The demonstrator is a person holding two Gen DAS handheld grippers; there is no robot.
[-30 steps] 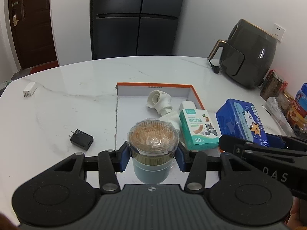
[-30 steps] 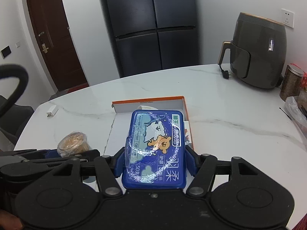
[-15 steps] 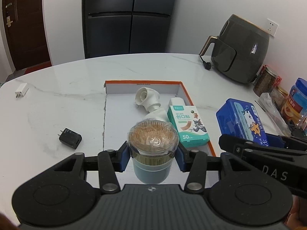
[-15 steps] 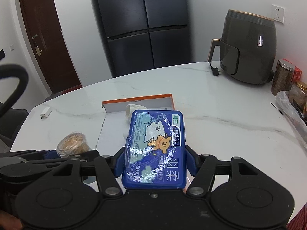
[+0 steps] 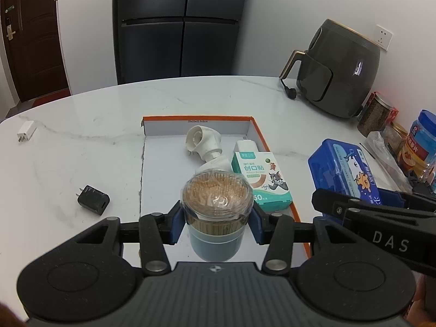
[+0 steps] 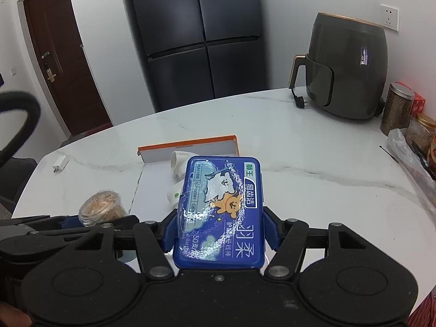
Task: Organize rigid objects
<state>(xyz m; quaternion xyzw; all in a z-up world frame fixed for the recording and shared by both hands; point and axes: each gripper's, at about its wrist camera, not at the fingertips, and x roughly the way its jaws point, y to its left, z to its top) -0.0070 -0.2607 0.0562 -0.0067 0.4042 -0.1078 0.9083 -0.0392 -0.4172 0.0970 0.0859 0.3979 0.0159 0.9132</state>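
My left gripper (image 5: 216, 224) is shut on a clear toothpick jar (image 5: 216, 212) with a blue base, held above the near end of the orange-rimmed white box (image 5: 163, 179). In the box lie a white plug adapter (image 5: 203, 144) and a green plaster carton (image 5: 263, 181). My right gripper (image 6: 219, 238) is shut on a flat blue floss-pick case (image 6: 222, 209), held to the right of the box; the case (image 5: 343, 171) also shows in the left wrist view. The toothpick jar (image 6: 102, 207) appears at the lower left of the right wrist view.
A black charger (image 5: 93, 200) and a white charger (image 5: 26, 135) lie on the marble table (image 5: 81, 125) left of the box. A dark air fryer (image 5: 340, 70) stands at the back right, with jars (image 5: 377, 114) and a plastic bag (image 6: 411, 160) along the right edge.
Both views have drifted slightly, so the box and table sit a little differently in frame. Both grips are unchanged.
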